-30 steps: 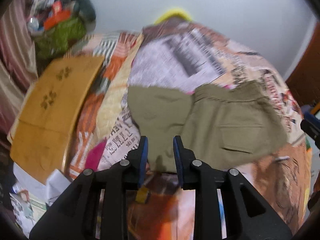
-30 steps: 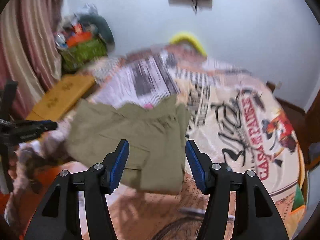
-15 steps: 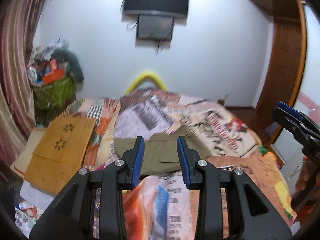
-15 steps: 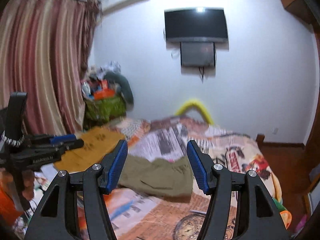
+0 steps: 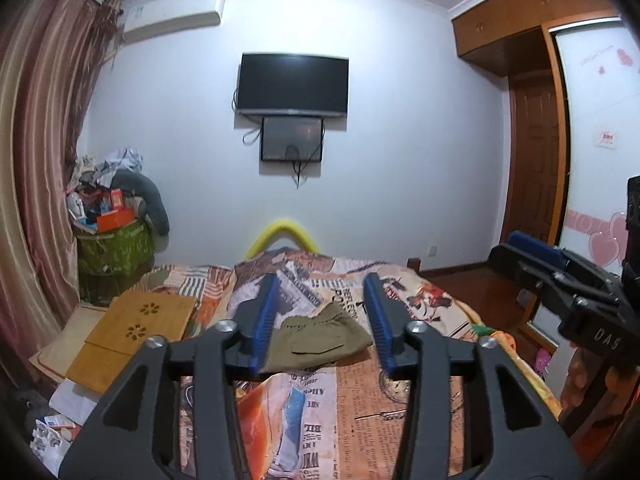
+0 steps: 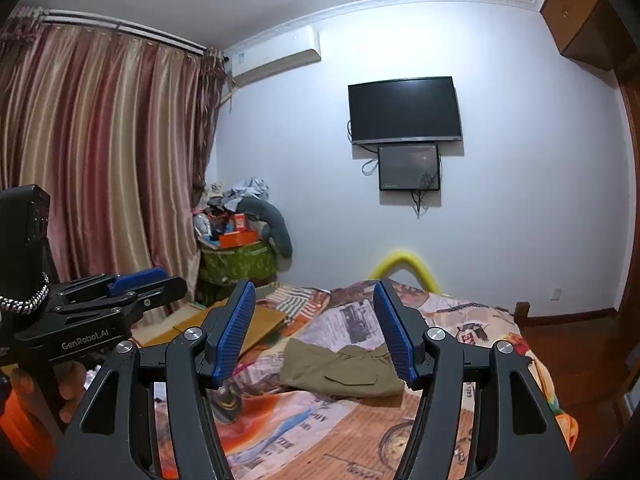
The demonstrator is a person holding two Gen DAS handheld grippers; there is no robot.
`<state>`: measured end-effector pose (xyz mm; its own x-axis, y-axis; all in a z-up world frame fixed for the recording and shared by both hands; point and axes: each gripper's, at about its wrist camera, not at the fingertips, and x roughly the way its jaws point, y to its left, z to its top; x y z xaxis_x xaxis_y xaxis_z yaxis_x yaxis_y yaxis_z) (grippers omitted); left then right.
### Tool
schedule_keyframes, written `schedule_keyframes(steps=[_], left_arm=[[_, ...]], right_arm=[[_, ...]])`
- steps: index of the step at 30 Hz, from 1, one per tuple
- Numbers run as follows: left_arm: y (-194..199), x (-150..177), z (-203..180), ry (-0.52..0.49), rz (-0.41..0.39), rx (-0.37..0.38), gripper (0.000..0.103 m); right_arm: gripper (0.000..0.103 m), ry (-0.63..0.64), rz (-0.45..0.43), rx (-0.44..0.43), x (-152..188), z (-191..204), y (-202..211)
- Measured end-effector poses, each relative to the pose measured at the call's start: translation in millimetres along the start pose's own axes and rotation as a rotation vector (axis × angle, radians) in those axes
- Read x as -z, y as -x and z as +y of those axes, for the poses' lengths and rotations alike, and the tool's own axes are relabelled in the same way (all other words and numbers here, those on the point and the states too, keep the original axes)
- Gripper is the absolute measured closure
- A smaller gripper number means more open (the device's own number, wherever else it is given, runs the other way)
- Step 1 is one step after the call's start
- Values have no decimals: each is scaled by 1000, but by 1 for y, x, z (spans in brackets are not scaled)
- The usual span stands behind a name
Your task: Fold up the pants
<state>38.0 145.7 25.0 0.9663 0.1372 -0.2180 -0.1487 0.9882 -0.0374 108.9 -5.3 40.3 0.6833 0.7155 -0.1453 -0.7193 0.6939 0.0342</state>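
Olive green pants (image 5: 324, 336) lie folded in a compact bundle on the bed's printed cover (image 5: 340, 408), a pocket facing up. They also show in the right wrist view (image 6: 340, 368). My left gripper (image 5: 322, 320) is open and empty, held well back and above the bed, pants seen between its blue pads. My right gripper (image 6: 314, 332) is open and empty, also held back from the pants. Each gripper shows at the edge of the other's view: the right one (image 5: 560, 280) and the left one (image 6: 116, 292).
A wooden lap board (image 5: 132, 332) lies at the bed's left side. A green basket piled with clutter (image 5: 114, 248) stands in the corner by striped curtains (image 6: 100, 168). A TV (image 5: 292, 84) hangs on the far wall. A wardrobe (image 5: 532, 136) stands on the right.
Both grippers have pulled back and risen away from the pants, tilting up to face the far wall. My left gripper's jaws have opened wider. The pants stay folded on the bed.
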Motion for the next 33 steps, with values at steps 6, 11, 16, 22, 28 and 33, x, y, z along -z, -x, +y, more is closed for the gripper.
schedule_keyframes(steps=[6, 11, 16, 22, 28, 33], left_arm=[[33, 3, -5, 24, -55, -4, 29], [47, 3, -10, 13, -84, -23, 10], [53, 7, -10, 31, -82, -24, 1], [52, 10, -8, 35, -72, -35, 0], [49, 14, -8, 41, -62, -41, 0], [46, 16, -9, 37, -56, -48, 0]], right_arm=[[45, -14, -17, -8, 1, 4, 17], [26, -14, -39, 27, 3, 7, 27], [10, -12, -45, 43, 2, 11, 30], [0, -8, -57, 68, 8, 12, 34], [0, -26, -53, 66, 11, 9, 36], [0, -25, -49, 66, 14, 8, 38]])
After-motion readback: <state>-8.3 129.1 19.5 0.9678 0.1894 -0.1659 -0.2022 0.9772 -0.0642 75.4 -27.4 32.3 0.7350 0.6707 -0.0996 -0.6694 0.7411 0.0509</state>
